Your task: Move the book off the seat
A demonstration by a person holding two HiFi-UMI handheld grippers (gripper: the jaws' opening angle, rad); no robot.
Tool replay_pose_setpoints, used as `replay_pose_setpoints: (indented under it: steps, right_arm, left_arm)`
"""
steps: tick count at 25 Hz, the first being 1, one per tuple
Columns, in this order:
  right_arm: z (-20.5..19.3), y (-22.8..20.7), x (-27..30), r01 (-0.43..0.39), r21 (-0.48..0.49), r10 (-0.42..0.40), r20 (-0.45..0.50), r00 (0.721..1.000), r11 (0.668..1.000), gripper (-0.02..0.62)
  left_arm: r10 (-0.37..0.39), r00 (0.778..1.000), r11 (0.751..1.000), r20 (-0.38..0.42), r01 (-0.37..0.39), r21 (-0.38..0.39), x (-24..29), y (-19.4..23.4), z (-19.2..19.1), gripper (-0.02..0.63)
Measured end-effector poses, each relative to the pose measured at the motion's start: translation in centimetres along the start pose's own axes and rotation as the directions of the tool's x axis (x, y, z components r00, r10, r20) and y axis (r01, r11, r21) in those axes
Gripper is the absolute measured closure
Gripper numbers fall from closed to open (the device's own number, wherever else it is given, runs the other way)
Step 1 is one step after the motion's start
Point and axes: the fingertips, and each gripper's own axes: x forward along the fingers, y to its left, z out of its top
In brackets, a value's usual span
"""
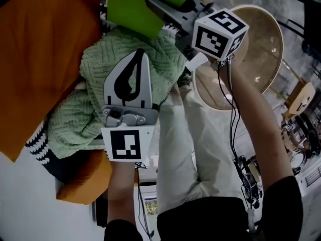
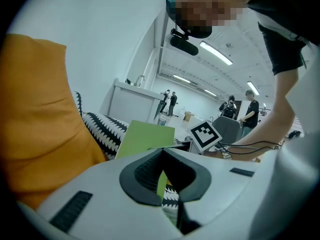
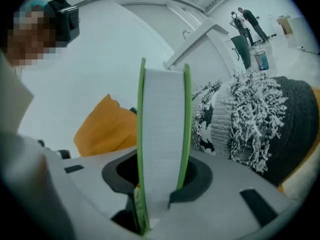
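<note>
at the far end of the seat, the thin book with bright green covers (image 1: 143, 6) is clamped in the right gripper (image 1: 156, 5). its own view shows the white page edge (image 3: 162, 134) standing upright between the jaws, which are squeezed onto both covers. it looks lifted, with nothing touching it that i can see, but it's hanging over the seat and not away from it yet.

just near of the book is a pale green knitted throw (image 1: 95, 79) bunched up on the seat. the left gripper (image 1: 139, 54) hovers over that with its jaws pressed together and nothing in them; through the little slot you only see a sliver of green book (image 2: 145, 139) beyond. a big orange cushion (image 1: 45, 59) fills the left side, and a black-and-white zigzag cushion (image 1: 39, 143) pokes out under it.

so i'd call it roughly halfway: grab done, lift seemingly done. what's left is carrying it clear and putting it down somewhere. the round wooden table with a glass top (image 1: 266, 44) on the right looks like the obvious spot, but that's just my guess.
</note>
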Motion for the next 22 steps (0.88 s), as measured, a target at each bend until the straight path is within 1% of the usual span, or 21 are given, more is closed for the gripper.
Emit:
replay_pose_setpoints:
  steps: [4, 8, 12, 17, 22]
  right_arm:
    - [0.5, 2.0, -2.6, -0.015, -0.017, 0.015, 0.023, 1.000, 1.000, 0.459]
    - [0.4, 4.5, -6.4, -0.003, -0.036, 0.004, 0.048, 0.999, 0.999, 0.459]
    - [0.7, 6.4, -10.0, 0.001, -0.013, 0.000, 0.094, 0.996, 1.000, 0.459]
    - [-0.3, 8.2, -13.6, -0.006, -0.001, 0.006, 0.134, 0.991, 1.000, 0.459]
    - [-0.7, 11.0, -17.8, 0.013, -0.054, -0.004, 0.166, 0.986, 0.998, 0.459]
  left_arm:
    - [0.002, 1.000, 1.000, 0.016, -0.002, 0.013, -1.0, -1.6, 0.6, 0.597]
    - [0.035, 0.999, 0.999, 0.038, -0.036, 0.023, -2.7, -2.8, 0.8, 0.597]
    - [0.065, 0.993, 0.997, 0.097, -0.067, 0.026, -4.0, -3.8, 2.1, 0.597]
    - [0.097, 0.991, 0.995, 0.096, -0.099, 0.013, -6.0, -5.6, 0.6, 0.597]
    - [0.104, 0.988, 0.994, 0.115, -0.106, 0.011, -8.6, -8.8, 0.5, 0.597]
